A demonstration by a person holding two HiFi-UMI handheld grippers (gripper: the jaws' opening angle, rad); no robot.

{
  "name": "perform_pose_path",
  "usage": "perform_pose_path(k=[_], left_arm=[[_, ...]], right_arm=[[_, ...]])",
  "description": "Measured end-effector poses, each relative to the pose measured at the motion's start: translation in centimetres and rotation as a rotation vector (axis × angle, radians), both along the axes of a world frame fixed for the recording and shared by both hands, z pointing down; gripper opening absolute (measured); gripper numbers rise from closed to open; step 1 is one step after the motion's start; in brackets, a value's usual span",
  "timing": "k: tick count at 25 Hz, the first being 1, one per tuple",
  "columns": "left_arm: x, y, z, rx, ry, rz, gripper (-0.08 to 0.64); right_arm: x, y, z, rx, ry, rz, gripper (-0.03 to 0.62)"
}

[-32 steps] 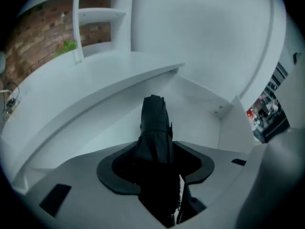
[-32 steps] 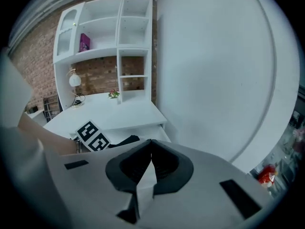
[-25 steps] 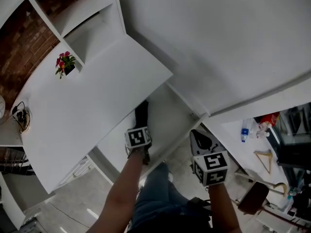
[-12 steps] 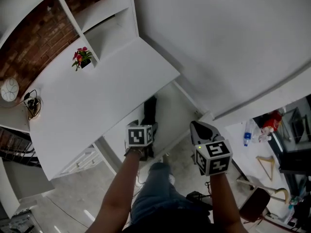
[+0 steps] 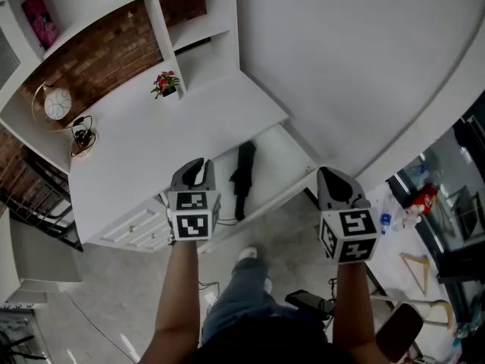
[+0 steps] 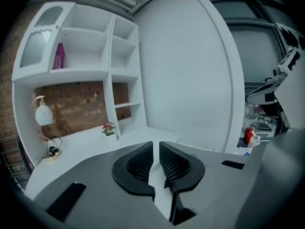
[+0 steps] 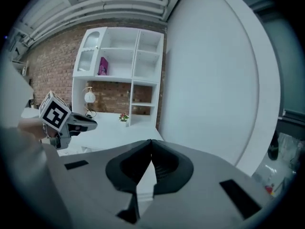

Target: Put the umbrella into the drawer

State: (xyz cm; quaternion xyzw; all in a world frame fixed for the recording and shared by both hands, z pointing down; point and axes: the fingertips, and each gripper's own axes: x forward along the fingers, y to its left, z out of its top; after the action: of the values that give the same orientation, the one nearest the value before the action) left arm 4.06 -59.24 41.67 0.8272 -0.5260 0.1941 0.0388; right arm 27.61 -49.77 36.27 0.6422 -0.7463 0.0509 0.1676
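Note:
The black folded umbrella [image 5: 242,171] lies lengthwise in the open white drawer [image 5: 282,164] under the desk top [image 5: 151,158]. My left gripper [image 5: 194,171] is held up in front of the desk, left of the umbrella and clear of it. Its jaws [image 6: 156,145] are closing, with only a thin slit left and nothing between them. My right gripper [image 5: 334,179] hovers off the drawer's right corner. In its own view the right gripper [image 7: 151,142] is shut and empty, and the left gripper [image 7: 71,121] shows at the left.
A white shelf unit [image 5: 189,21] stands on the desk against a brick wall, with a small flower pot [image 5: 167,84], a round white clock [image 5: 57,105] and a tangle of cable [image 5: 82,136]. Closed drawer fronts [image 5: 140,230] are at the left. A cluttered table [image 5: 424,241] is at the right.
Both grippers have risen and drawn back from the drawer. The left gripper has left the umbrella lying in the drawer. More of the shelf unit has come into the head view.

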Motion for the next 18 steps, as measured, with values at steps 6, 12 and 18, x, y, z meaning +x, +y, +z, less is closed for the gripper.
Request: perform_pose_path(k=[6,12,18], left_arm=[[-3.3,5.6,-8.7,0.22,0.004,-0.032,0.003],[-3.8,8.8,-14.5,0.424,-0.041,-0.013,0.002],[-4.5,8.8,-17.7,0.53,-0.05,-0.015,0.003]], right_arm=[[0.1,4.8,-6.1,0.141,0.065,0.026,0.0],[-0.8,7.3,-9.0,0.221,0.152,0.043,0.0],[-1.3,7.1,-11.8,0.281,0.146,0.071,0.0]])
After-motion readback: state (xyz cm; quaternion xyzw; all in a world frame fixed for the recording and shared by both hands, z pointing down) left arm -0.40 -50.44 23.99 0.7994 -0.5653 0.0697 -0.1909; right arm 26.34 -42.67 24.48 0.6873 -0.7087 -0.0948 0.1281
